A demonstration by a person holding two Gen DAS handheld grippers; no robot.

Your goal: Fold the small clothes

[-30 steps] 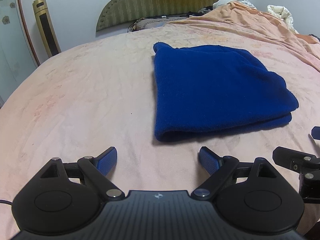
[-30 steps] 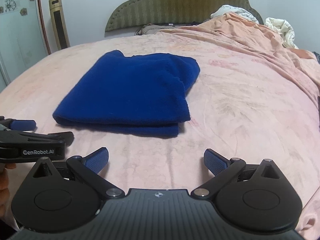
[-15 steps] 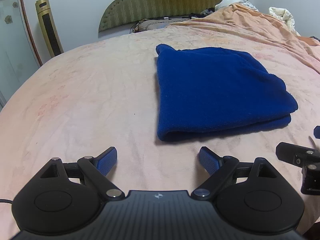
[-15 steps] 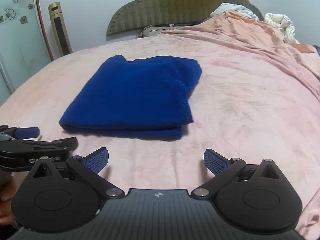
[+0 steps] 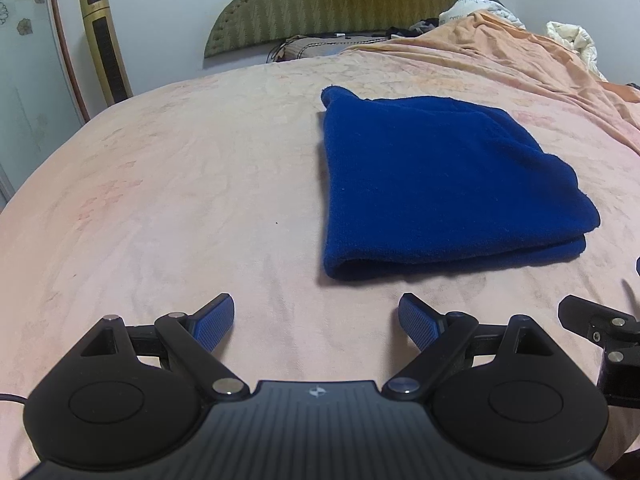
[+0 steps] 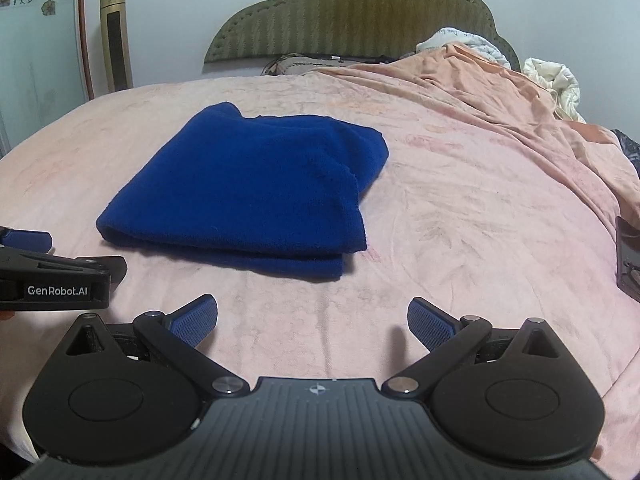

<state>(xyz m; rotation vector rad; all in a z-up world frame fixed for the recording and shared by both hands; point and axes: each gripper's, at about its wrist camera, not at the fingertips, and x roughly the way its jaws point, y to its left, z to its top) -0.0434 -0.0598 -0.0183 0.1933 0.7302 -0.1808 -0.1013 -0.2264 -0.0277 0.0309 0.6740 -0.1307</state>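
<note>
A folded dark blue cloth [image 5: 440, 184] lies flat on the pink bed, ahead and right of my left gripper [image 5: 316, 316]. That gripper is open and empty, short of the cloth's near folded edge. In the right wrist view the same cloth [image 6: 256, 184] lies ahead and to the left. My right gripper [image 6: 312, 318] is open and empty, a little back from the cloth's near edge. Each gripper shows at the edge of the other's view: the right one [image 5: 600, 328] and the left one [image 6: 56, 272].
The pink bedsheet [image 5: 160, 200] spreads wide to the left. A rumpled orange blanket [image 6: 500, 112] and white bedding [image 6: 552, 84] lie at the far right. A green headboard [image 6: 352, 20] and a gold tower fan [image 6: 116, 40] stand behind. A dark object [image 6: 628, 260] sits at the right bed edge.
Both grippers have drawn back a little from the cloth and risen slightly. The cloth has not moved. Both stay open.
</note>
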